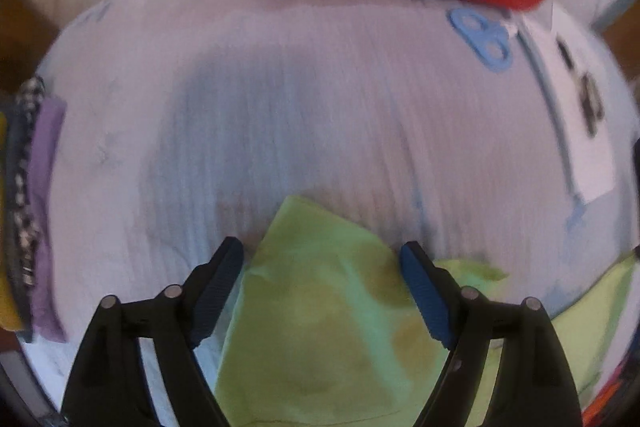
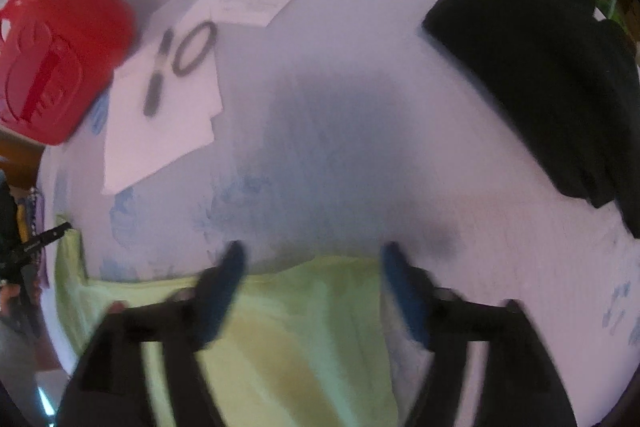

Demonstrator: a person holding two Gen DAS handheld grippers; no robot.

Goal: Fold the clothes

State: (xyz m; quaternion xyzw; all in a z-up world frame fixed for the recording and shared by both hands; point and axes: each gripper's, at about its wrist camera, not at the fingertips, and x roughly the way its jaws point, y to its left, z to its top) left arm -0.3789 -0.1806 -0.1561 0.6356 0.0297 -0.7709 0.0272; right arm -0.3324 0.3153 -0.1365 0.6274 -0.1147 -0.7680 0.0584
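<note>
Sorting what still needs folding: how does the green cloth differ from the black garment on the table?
The green cloth is pale lime and lies fairly flat at the near edge, between the fingers of the open right gripper; the black garment is dark and lies bunched in a heap at the far right, away from both grippers. The green cloth also shows under the open left gripper; the black garment does not. Both rest on the light blue tablecloth.

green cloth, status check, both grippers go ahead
Left gripper open over green cloth. Right gripper open, blurred. Cloth flat, ungripped. Black garment and papers lie apart, not in the way.
</note>
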